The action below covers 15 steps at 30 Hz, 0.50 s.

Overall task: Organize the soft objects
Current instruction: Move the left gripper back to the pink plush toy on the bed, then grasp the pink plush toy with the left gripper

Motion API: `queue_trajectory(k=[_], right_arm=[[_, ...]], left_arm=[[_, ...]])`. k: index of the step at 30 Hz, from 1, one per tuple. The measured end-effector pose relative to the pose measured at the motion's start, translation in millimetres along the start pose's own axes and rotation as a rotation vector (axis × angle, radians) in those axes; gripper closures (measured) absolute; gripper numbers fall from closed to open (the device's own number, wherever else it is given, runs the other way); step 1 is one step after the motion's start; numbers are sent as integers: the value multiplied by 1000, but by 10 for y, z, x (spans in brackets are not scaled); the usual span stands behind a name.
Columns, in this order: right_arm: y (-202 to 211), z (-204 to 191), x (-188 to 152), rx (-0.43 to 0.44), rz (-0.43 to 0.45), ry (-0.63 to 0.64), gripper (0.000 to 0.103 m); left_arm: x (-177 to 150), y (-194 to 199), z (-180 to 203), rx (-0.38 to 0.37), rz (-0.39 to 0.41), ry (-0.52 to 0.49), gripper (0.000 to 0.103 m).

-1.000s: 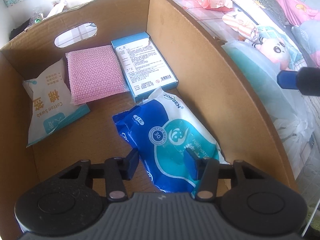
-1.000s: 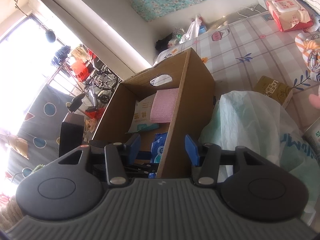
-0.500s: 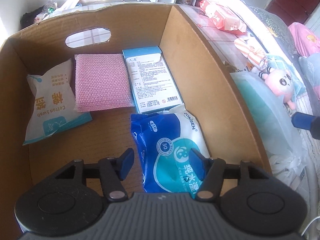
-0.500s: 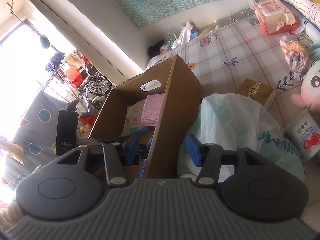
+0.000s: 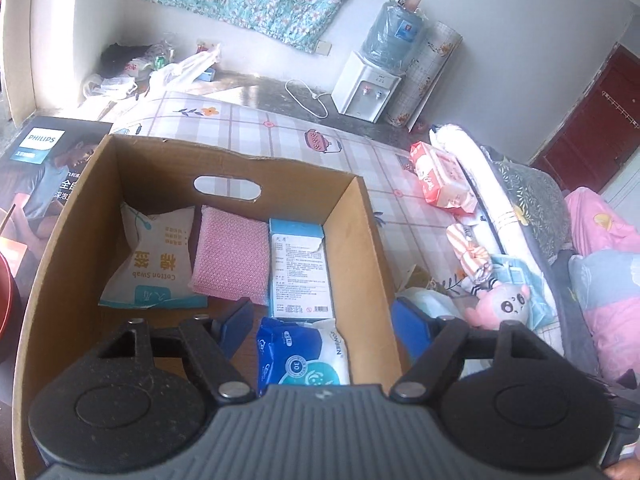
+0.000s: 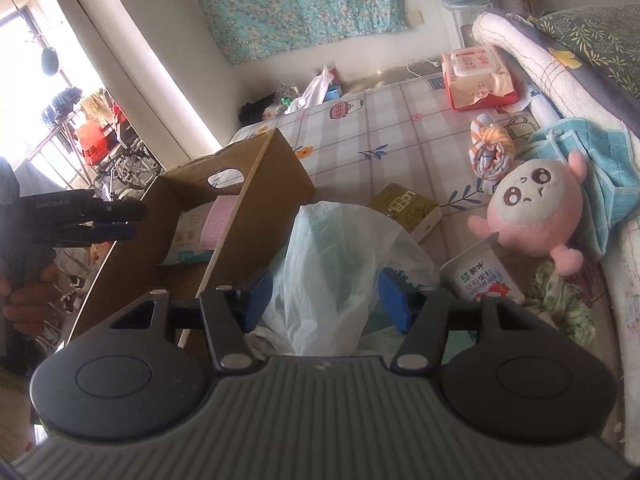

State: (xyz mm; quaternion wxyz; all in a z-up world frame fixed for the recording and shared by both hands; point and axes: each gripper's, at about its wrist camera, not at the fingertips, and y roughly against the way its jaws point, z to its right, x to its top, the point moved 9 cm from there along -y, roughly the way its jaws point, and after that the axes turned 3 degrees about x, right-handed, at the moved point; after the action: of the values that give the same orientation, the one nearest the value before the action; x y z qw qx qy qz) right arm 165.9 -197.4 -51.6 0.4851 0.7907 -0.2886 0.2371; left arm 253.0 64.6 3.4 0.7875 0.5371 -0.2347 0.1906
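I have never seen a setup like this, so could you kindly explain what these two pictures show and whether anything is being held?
A person holds a two-finger tool in each hand, with a camera on each looking along its fingers. The left tool hangs over a cardboard box holding a blue wipes pack, a cotton swab bag, a pink pad and a blue box. Its jaws have just been opening, holding nothing. The right tool, also just opening and empty, points at a plastic bag near a pink plush toy.
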Motion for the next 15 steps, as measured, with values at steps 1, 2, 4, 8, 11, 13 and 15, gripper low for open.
queue_trajectory(k=[1,2,4,8,11,13,15], right_arm=[[45,38,35,-20,11,18,44],[76,63,61,-35,19,33,44],[135,135,139,-62,35,64,42],[190,322,307,-99,52,83,40],[203,512,417,-132,62,84,40],[219,670,475,-154,71,77,39],[222,841,501,-173,80,57,38]], left_arm=[[30,17,95,-24,-2,-3,23],[57,25,232,-56,-9,-7,23],[101,0,471,-94,-28,-24,20],[151,-221,1019,-120,-81,-74,18],[169,-482,1371,-132,-133,-89,18],[165,-667,1574,-132,-154,-99,18],[129,-864,1754,-132,-181,-118,18]])
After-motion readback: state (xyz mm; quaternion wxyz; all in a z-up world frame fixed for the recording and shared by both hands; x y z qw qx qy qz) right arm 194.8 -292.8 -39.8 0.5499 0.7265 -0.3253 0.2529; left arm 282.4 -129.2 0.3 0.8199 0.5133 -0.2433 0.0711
